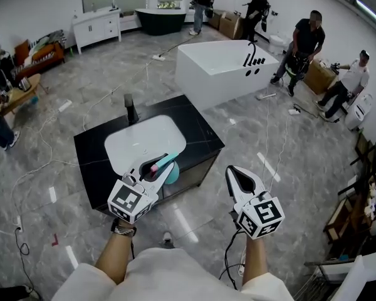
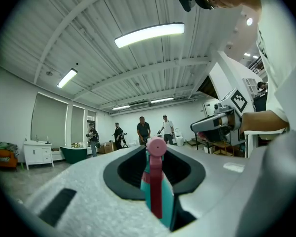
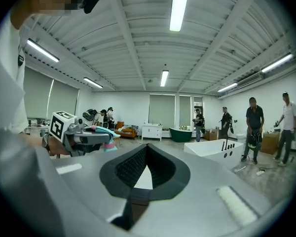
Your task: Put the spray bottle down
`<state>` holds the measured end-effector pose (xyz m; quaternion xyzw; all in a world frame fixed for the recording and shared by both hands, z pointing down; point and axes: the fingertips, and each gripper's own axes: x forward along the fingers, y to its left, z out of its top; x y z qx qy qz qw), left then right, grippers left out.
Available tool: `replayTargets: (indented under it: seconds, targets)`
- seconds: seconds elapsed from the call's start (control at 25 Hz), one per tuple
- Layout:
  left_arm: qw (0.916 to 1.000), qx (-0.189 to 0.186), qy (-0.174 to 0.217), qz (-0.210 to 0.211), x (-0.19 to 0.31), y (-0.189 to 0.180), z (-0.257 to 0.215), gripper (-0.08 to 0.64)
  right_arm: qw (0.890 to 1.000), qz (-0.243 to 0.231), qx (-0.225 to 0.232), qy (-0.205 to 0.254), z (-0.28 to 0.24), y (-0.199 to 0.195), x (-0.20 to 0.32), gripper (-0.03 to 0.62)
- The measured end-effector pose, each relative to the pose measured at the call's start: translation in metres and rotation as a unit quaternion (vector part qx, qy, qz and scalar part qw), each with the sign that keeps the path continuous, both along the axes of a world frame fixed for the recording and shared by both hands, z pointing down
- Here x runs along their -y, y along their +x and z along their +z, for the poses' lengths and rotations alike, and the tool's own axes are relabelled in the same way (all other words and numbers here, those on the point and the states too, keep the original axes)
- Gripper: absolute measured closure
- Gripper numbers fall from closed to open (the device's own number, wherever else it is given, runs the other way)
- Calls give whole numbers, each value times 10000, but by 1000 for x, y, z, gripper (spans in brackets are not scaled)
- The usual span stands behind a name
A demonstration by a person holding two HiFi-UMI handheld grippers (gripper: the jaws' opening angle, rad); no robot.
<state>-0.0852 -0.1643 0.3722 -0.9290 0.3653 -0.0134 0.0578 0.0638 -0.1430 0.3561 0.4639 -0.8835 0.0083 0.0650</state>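
The spray bottle (image 1: 171,172) is teal with a pink nozzle and lies between the jaws of my left gripper (image 1: 165,163), which is shut on it. It hangs over the near edge of the white sink basin (image 1: 128,144), set in a black counter (image 1: 200,137). In the left gripper view the bottle (image 2: 159,194) stands up between the jaws, pink cap on top. My right gripper (image 1: 233,170) hovers right of the counter over the floor, shut, its tips together and nothing held. The right gripper view shows its closed jaws (image 3: 147,147) and the bottle (image 3: 102,131) off to the left.
A black faucet (image 1: 131,108) stands at the back of the basin. A white bathtub (image 1: 220,68) sits beyond the counter. Cables trail across the grey floor (image 1: 69,137). Several people (image 1: 307,42) stand at the back right, near a white cabinet (image 1: 97,27) and a dark tub (image 1: 160,19).
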Motion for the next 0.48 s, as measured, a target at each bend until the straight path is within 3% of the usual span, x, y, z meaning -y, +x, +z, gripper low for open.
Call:
replayTargets:
  seconds: [0.2,0.48]
  targets:
    - [9999,-19,-143,11,35,-5,15,471,9999,-30,-106,-44,14,-10,38,586]
    - [9995,82,-248,199,68,0,26,471,9992,272,-170,-239,34,-4,68,586]
